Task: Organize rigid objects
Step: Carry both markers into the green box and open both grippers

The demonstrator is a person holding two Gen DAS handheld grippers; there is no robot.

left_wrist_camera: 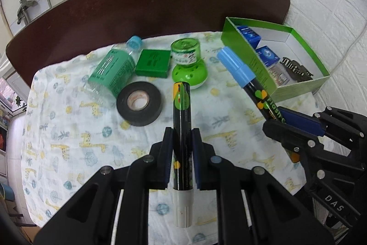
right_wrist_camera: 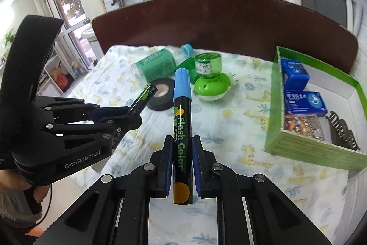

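While both markers are lifted clear of the giraffe cloth: left view, left claw pinching white-capped marker at centre frame, cap toward camera; green box upper right. Right view: right claw clamped on blue-capped marker, centre; box at right edge. Suggest dropping blue first, laid flat beside blue cartons, releasing low. Tape and bottle untouched.

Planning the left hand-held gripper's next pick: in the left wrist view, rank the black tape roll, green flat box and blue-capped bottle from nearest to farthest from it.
1. Black tape roll, just ahead-left of the left hand-held gripper.
2. Green flat box, behind the tape.
3. Blue-capped bottle, lying left; its cap reaches farthest back.
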